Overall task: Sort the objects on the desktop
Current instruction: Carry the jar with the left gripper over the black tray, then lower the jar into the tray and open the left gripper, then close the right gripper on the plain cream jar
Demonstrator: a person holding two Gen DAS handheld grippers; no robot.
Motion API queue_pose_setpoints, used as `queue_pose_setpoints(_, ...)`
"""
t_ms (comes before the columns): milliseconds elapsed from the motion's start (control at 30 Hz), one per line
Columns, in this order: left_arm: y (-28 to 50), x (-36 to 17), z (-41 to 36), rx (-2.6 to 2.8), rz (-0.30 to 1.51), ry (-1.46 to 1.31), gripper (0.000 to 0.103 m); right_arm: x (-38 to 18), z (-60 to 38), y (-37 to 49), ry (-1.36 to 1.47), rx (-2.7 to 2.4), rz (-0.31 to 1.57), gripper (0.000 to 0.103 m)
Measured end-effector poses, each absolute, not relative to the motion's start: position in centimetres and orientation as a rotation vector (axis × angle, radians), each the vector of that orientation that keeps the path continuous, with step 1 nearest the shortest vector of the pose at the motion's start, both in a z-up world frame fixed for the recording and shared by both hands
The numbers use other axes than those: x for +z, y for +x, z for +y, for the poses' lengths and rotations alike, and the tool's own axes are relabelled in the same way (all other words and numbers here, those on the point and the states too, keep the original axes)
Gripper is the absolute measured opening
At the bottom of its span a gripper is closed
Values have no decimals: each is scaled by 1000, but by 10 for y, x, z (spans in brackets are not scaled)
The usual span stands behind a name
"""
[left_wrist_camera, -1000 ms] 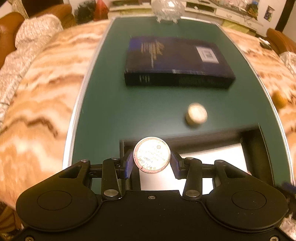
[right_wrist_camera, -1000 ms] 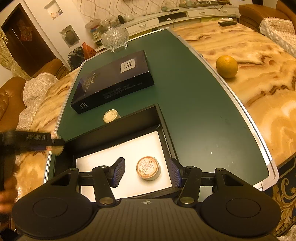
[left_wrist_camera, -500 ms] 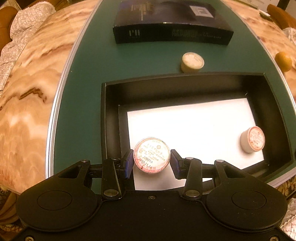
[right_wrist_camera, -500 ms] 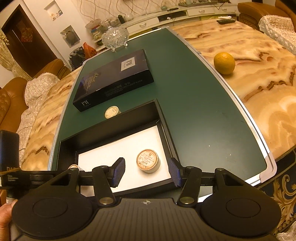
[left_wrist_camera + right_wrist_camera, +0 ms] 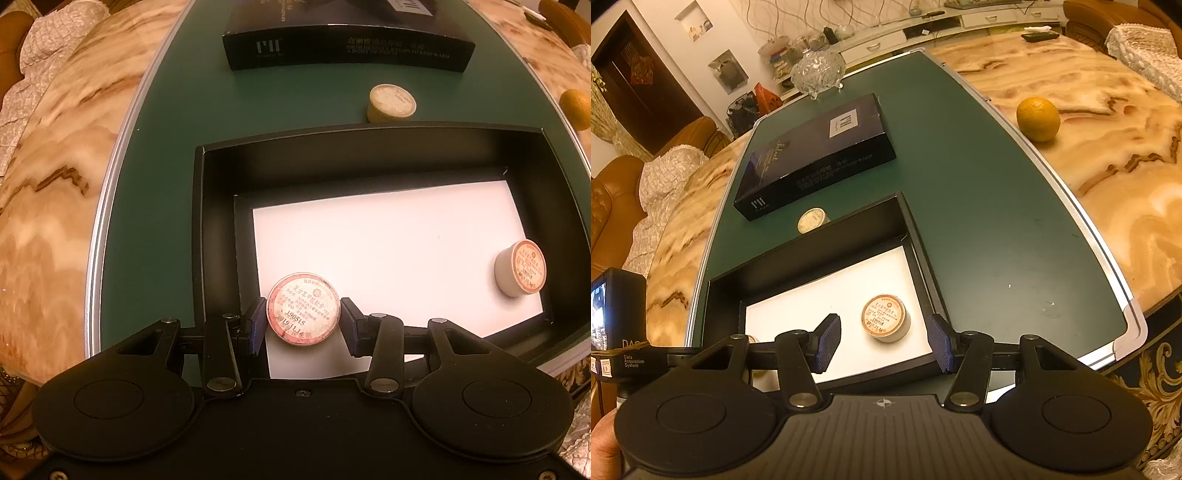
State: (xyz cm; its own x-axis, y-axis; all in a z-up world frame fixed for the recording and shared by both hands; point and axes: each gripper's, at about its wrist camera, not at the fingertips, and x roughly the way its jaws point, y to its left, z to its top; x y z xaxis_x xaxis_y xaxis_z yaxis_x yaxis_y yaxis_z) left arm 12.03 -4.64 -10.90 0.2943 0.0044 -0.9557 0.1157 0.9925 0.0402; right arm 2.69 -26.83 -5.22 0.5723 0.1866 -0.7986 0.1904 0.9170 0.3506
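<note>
Left claw pinches one round tin with a pink printed lid between its two blue pads, holding it over the near left corner of the white floor inside the open black box. From the left wrist, three such round tins can be counted: the pinched one, a second pink-lidded tin lying at the right side of the box floor, and a pale cream tin standing on the green table just beyond the box's far wall. One long dark carton with white lettering lies further back on the table, and one orange shows at the right edge on the marble surface. From the right wrist, the right claw hangs with its two pads spread wide and nothing between them, above the near edge of the same box. One pink-lidded tin sits on the white floor below the gap, apart from both pads. The cream tin stands between the box and the dark carton. One cut-glass bowl stands at the far end of the table, and the orange rests on the marble to the right.
</note>
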Motion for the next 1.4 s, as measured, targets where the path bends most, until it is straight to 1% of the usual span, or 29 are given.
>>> queue_pose_setpoints(367, 118, -111, -49, -80, 1281, 103, 42, -53, -266, 28, 421, -13, 977, 55)
queue_pose_setpoints(533, 116, -108, -45, -90, 1282, 91, 46, -51, -265, 33, 407, -24, 972, 60)
queue_pose_setpoints(567, 114, -106, -44, -90, 1278, 85, 50, -49, -264, 35, 403, -24, 970, 61)
queue_pose_setpoints(600, 113, -104, -42, -92, 1271, 76, 53, -47, -264, 38, 395, -25, 965, 62)
queue_pose_setpoints(667, 110, -96, -37, -100, 1253, 47, 56, -40, -261, 45, 366, -26, 945, 69)
queue_pose_setpoints(767, 104, -82, -28, -103, 1212, 13, 65, -27, -253, 62, 314, -22, 907, 80)
queue_pose_setpoints(800, 102, -76, -25, -105, 1198, 0, 65, -23, -251, 70, 297, -18, 898, 86)
queue_pose_setpoints(833, 100, -72, -21, -113, 1187, -17, 65, -20, -248, 77, 280, -15, 886, 88)
queue_pose_setpoints(1033, 88, -46, -1, -111, 1123, -76, 75, -21, -220, 129, 187, 23, 896, 88)
queue_pose_setpoints(1100, 85, -40, 5, -102, 1106, -87, 79, -26, -209, 147, 151, 30, 908, 88)
queue_pose_setpoints(1167, 84, -38, 10, -100, 1099, -95, 80, -34, -200, 165, 133, 30, 934, 85)
queue_pose_setpoints(1233, 84, -38, 15, -99, 1098, -103, 80, -46, -192, 184, 123, 30, 970, 78)
queue_pose_setpoints(1300, 84, -41, 18, -95, 1101, -106, 80, -57, -184, 196, 103, 26, 1001, 73)
queue_pose_setpoints(1400, 85, -45, 22, -87, 1110, -106, 80, -72, -168, 212, 65, 25, 1034, 72)
